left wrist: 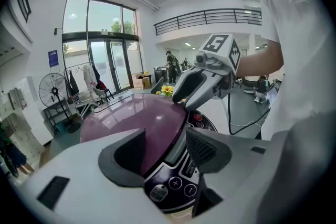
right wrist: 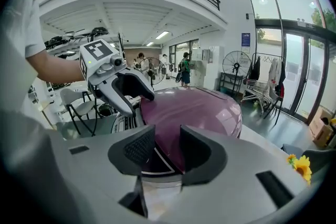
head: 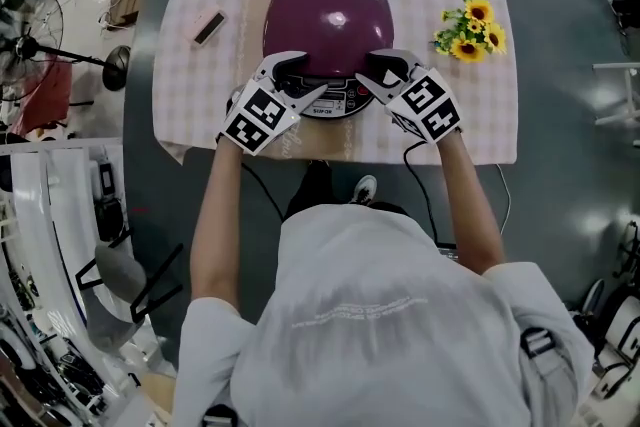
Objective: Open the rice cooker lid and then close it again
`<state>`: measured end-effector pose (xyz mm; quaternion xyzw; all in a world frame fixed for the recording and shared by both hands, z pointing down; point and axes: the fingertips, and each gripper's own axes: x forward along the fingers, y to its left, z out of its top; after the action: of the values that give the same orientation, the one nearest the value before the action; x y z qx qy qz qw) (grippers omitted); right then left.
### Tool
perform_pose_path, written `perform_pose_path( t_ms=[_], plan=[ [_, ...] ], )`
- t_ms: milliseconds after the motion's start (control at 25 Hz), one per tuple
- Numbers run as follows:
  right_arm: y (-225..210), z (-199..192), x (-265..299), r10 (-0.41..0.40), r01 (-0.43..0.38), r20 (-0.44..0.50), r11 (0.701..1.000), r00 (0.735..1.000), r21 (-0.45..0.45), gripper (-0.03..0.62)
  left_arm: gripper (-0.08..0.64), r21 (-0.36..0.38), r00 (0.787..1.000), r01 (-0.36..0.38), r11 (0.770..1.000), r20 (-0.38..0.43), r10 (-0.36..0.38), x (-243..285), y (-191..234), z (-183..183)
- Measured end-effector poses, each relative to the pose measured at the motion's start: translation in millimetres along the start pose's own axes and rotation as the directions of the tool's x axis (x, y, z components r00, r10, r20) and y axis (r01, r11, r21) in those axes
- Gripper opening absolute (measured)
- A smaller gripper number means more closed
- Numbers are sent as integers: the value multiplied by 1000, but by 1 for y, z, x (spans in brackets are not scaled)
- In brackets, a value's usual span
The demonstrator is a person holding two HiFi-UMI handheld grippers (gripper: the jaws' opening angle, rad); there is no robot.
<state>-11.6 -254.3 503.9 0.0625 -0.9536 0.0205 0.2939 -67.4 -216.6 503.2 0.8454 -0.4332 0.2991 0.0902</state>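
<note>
Rice cooker (head: 328, 15) sits mid-table on the pale checked cloth (head: 480, 115), nearer my edge, its lid (left wrist: 131, 123) down and shut. The lid is a smooth, glossy plum dome, rounded like a shell, and ceiling lights reflect on it. Below its front lip is the dark curved control panel (left wrist: 176, 186) with round buttons, a plus and a minus, and one red button further along. My left tongs (head: 300, 80) are at the cooker's front left and my right tongs (head: 378, 73) at its front right. Both point down at a slant and both are matt grey plastic with black-and-white marker cubes (head: 258, 118). Left tongs: jaws apart, with the lid's lip and the panel in the gap. The cross-hatched rubber pad (left wrist: 202, 149) is clear of the shell. Right tongs: jaws apart too, but narrower, with the lid's front rim between them. I see no pad pressing on it. On the cloth are a bunch of yellow flowers (head: 472, 30) at the right and a small flat oblong block (head: 208, 27) at the left, both well apart from the cooker.
</note>
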Motion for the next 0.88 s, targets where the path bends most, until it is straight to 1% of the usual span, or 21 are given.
perform_pose_path(
  t_ms=[200,440,680,880],
  plan=[
    [-2,-1,0,-5,4,21,999,1000,32,155,253,-19,1000,5,1000,29,-4,0,0,0],
    [-2,0,-1,-21,17,55,997,998,80,153,253,15,998,-24,1000,53,23,-1,-1,-1],
    [1,-2,2,-38,36,31,997,999,71,161,253,-3,997,-28,1000,69,29,-1,-2,-3],
    [-1,-2,2,-43,39,31,992,999,122,161,253,-20,997,-23,1000,73,24,0,-2,-3]
  ],
)
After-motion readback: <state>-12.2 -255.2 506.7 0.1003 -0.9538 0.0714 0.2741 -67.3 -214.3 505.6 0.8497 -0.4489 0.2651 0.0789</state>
